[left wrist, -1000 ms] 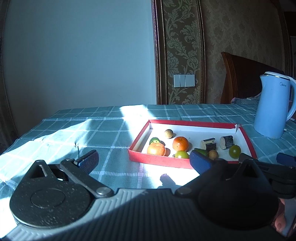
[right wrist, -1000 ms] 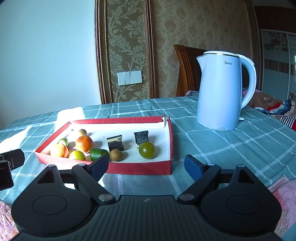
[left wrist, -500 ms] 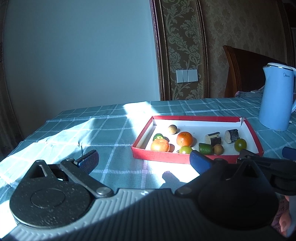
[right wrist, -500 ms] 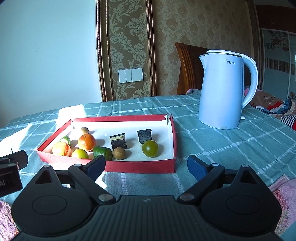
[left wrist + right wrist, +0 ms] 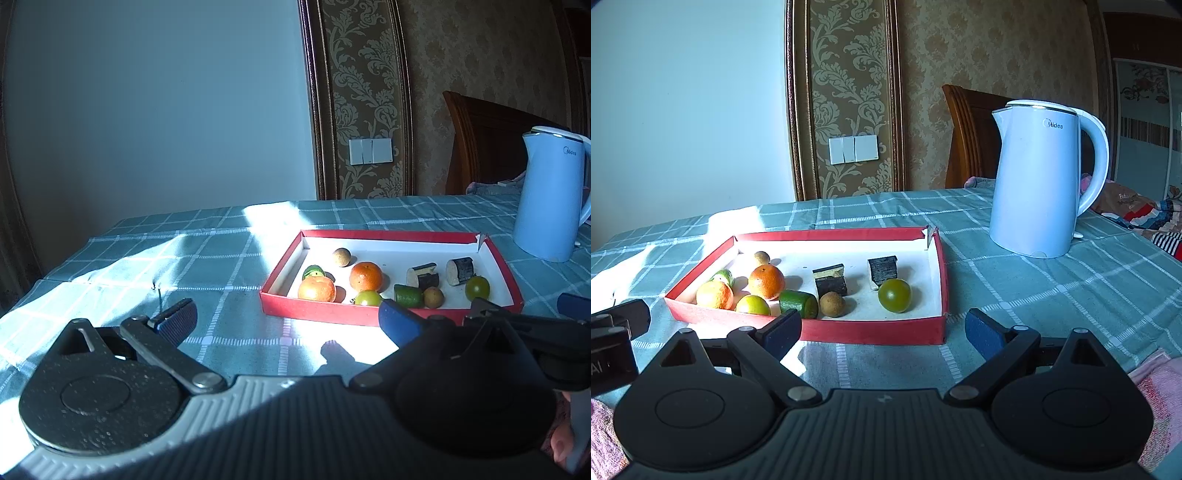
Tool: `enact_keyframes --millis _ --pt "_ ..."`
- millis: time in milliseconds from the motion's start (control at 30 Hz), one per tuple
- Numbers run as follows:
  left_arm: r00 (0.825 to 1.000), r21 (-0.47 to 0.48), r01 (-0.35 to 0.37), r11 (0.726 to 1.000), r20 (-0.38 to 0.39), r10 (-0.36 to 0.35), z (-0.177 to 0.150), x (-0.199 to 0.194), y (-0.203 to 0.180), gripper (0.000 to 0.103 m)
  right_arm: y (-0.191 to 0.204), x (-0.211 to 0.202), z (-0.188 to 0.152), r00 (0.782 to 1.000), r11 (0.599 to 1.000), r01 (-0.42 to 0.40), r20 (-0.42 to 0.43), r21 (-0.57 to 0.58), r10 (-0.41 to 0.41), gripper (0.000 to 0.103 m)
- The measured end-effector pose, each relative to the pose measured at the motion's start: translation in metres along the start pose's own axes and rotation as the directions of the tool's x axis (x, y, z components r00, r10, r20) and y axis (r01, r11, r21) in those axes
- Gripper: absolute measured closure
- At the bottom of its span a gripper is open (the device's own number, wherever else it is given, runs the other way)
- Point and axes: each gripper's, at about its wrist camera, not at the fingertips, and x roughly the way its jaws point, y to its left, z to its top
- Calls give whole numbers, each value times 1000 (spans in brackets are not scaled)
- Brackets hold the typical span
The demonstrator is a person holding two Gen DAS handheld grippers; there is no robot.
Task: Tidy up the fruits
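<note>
Landmark: red tray [image 5: 871, 334], white inside, lying flat on the checked tablecloth [image 5: 1052, 295].
Fruit, tray's left end: two oranges [image 5: 714, 294] side by side, a small striped green piece [image 5: 724, 276] behind the left one, a tan round fruit [image 5: 761, 257] toward the far wall, a yellow-green fruit [image 5: 752, 305] at the near wall.
Fruit, tray's middle: a green cut cylinder [image 5: 798, 303] lying on its side, just beside a brown round fruit [image 5: 832, 304]; a dark-skinned chunk [image 5: 831, 280] behind them.
Fruit, tray's right end: a second dark chunk [image 5: 882, 269], and a dark green round fruit [image 5: 894, 295] in front of it.
Left gripper [image 5: 286, 319]: short of the tray's near-left corner, jaws spread wide, nothing between them.
Right gripper [image 5: 882, 330]: in front of the tray's near wall, jaws have just been opening and stand wide, nothing between them.
Kettle [image 5: 1043, 181]: pale blue, upright, right of the tray and apart from it.
Left view only: sunlit cloth left of the tray; the right gripper's arms [image 5: 524, 325] crossing the tray's near-right corner; a fingertip [image 5: 559, 448] at the lower right edge.
Right view only: the kettle's handle, striped bedding [image 5: 1156, 221] beyond it, a pink towel [image 5: 1160, 402] at the right edge, the left gripper's tip [image 5: 618, 325] left of the tray.
</note>
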Motion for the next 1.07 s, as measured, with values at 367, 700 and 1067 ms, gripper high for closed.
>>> enact_keyframes --millis 367,700,1067 --pt "1000 5 -4 1000 8 4 -1 1 0 0 2 3 -1 1000 1000 1 -8 -3 -1 7" --pt "1000 7 -8 1000 9 8 -3 1 0 0 7 6 -3 1000 1000 -5 -22 -14 4 7" --pt "1000 10 -12 1000 19 12 -6 2 0 0 13 9 -6 999 1000 -7 -39 -26 6 7"
